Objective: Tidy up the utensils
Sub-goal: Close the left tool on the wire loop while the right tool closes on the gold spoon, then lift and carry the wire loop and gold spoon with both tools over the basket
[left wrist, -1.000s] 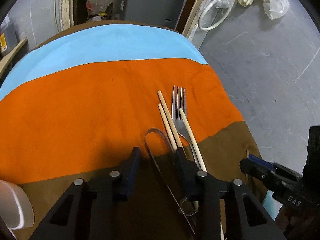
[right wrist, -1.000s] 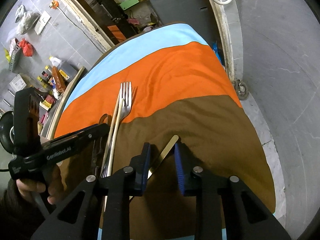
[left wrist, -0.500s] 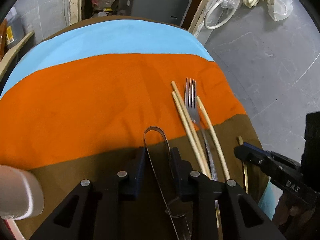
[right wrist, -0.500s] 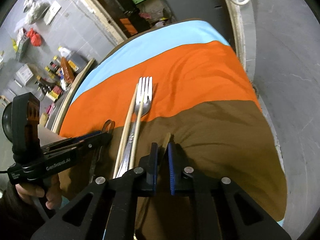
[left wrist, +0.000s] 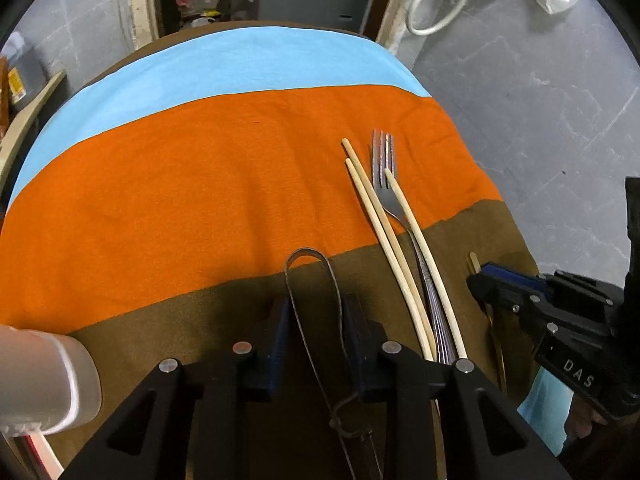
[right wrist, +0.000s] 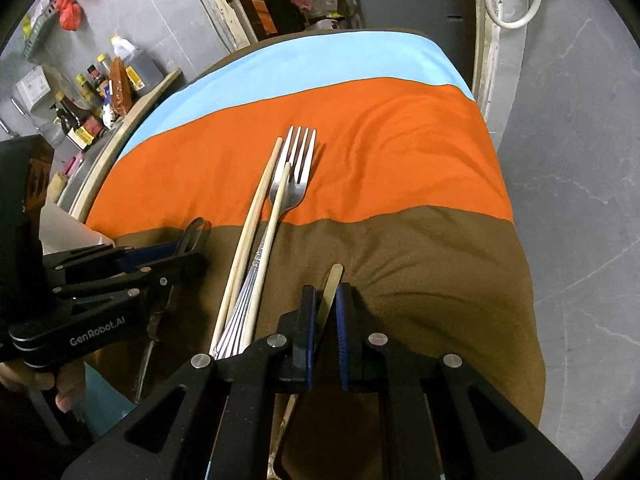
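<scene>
A dark metal tongs [left wrist: 310,264] lies on the brown band of the cloth, its loop end pointing away. My left gripper [left wrist: 314,308] is shut on its two arms; it also shows in the right wrist view [right wrist: 188,256]. A silver fork [left wrist: 384,176] and three wooden chopsticks [left wrist: 376,216] lie side by side just right of it, also in the right wrist view [right wrist: 298,160]. My right gripper [right wrist: 325,300] is shut on a flat gold-coloured utensil handle [right wrist: 333,280], whose tip sticks out beyond the fingers. In the left wrist view this gripper [left wrist: 486,282] sits at the right.
The round table wears a cloth in blue [left wrist: 240,64], orange [left wrist: 180,184] and brown [right wrist: 420,264] bands. A white cup-like object [left wrist: 44,376] stands at the left edge. Bottles [right wrist: 84,112] crowd a shelf at far left. Grey floor lies to the right.
My left gripper moved left from the chopsticks to the tongs and closed around its arms. My right gripper closed on the gold handle.
</scene>
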`<action>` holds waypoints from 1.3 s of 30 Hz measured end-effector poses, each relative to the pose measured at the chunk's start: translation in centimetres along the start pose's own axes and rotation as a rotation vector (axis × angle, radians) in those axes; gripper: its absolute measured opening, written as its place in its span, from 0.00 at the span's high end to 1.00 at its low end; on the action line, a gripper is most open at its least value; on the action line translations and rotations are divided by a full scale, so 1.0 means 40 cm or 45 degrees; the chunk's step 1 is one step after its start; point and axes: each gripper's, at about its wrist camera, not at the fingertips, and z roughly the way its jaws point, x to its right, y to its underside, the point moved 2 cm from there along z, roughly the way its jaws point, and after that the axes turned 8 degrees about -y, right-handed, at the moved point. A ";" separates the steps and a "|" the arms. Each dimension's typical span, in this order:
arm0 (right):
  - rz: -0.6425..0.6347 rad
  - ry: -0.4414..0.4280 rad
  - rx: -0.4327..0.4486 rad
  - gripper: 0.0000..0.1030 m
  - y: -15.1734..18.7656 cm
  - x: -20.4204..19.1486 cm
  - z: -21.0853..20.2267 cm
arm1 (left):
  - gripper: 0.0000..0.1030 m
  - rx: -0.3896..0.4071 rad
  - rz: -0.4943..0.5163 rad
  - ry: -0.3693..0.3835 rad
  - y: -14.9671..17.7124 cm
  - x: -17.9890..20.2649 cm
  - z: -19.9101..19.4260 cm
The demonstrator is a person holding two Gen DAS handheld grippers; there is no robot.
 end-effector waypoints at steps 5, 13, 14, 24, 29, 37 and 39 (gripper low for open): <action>0.123 -0.101 0.065 0.95 0.010 0.020 -0.032 | 0.78 0.043 -0.070 0.042 0.015 -0.024 -0.028; 0.129 -0.178 0.204 0.95 0.045 0.004 -0.129 | 0.78 0.287 -0.113 0.108 0.064 -0.074 -0.163; 0.122 -0.178 0.219 0.96 0.051 0.002 -0.140 | 0.78 0.313 -0.106 0.106 0.070 -0.074 -0.177; 0.099 -0.145 0.298 0.98 0.097 -0.062 -0.209 | 0.78 0.471 -0.124 0.172 0.132 -0.116 -0.276; 0.065 -0.120 0.371 0.99 0.107 -0.117 -0.258 | 0.78 0.503 -0.123 0.192 0.153 -0.142 -0.321; -0.036 -0.105 0.562 0.99 0.089 -0.251 -0.338 | 0.79 0.618 -0.108 0.188 0.172 -0.233 -0.439; -0.073 -0.103 0.606 0.99 0.073 -0.293 -0.360 | 0.79 0.653 -0.116 0.184 0.173 -0.259 -0.470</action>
